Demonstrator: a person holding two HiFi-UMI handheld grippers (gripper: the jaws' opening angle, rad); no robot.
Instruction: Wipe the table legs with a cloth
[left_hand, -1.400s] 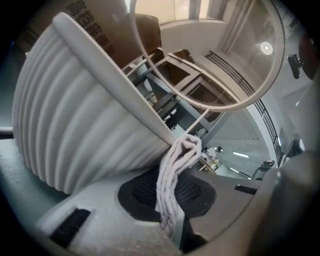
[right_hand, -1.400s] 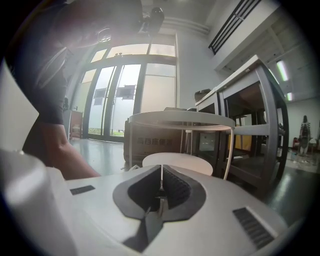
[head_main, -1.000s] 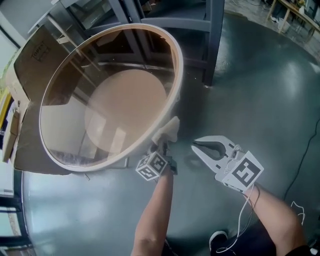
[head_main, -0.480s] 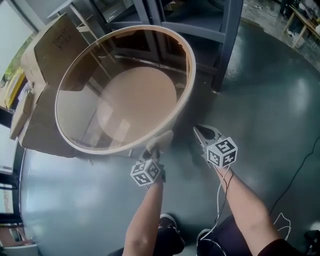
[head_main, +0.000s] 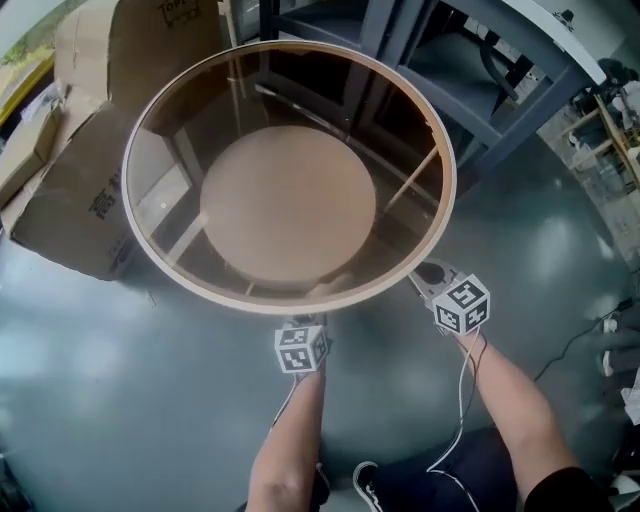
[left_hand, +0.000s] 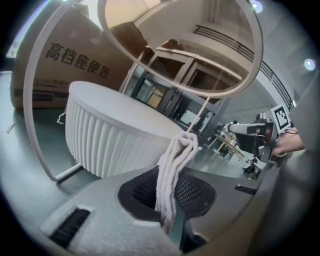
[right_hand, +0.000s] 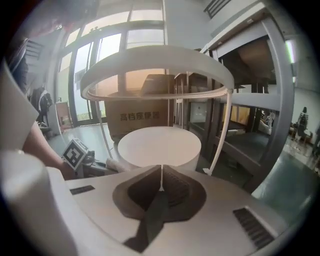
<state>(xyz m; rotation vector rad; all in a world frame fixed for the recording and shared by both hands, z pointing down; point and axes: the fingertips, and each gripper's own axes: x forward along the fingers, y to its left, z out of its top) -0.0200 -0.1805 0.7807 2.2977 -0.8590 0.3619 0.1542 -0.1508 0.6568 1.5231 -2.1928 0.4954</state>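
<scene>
My left gripper (left_hand: 172, 202) clamps the limp, light white cloth (left_hand: 176, 162) by its bunched fold under the round glass-topped table's (head_main: 449, 170) near rim, thin white leg (left_hand: 28, 115) unreached. Right gripper (right_hand: 160, 187) is closed and empty.

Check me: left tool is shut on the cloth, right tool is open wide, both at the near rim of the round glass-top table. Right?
Not quite. The right tool is not open wide: the right gripper view shows its jaws closed together, nothing between them. The rest holds: the left tool is shut on the cloth, both at the near rim of the round glass-top table.
</scene>
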